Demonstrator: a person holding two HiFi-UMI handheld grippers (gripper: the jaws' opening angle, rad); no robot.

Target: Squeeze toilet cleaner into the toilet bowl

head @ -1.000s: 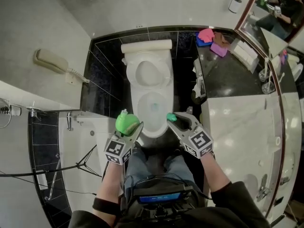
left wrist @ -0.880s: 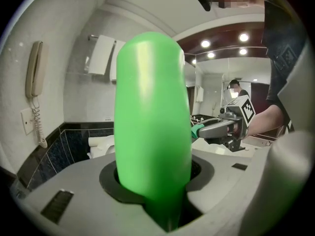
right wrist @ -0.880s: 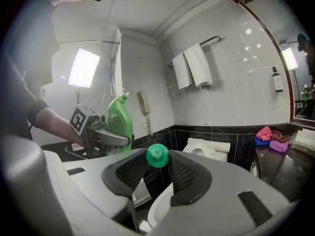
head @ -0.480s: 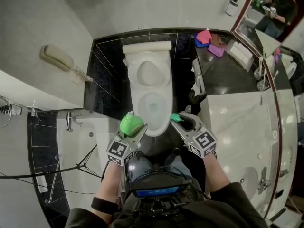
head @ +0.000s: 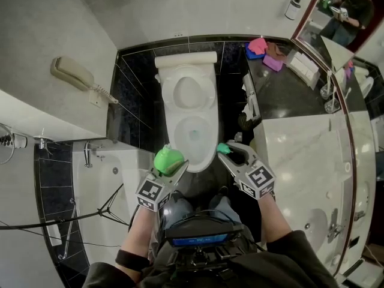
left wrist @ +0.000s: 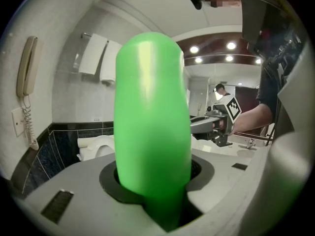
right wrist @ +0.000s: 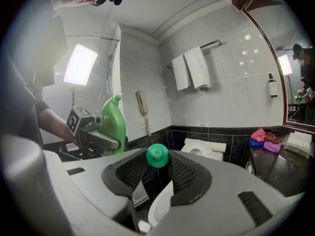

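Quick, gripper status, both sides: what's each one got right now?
Left gripper: closed on the green cleaner bottle.
Right gripper: closed on the green cap.

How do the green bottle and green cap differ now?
The green bottle is large and upright in the left gripper; the green cap is small and round, pinched at the right gripper's jaw tips. The cap is off the bottle. Both are green and gripped.
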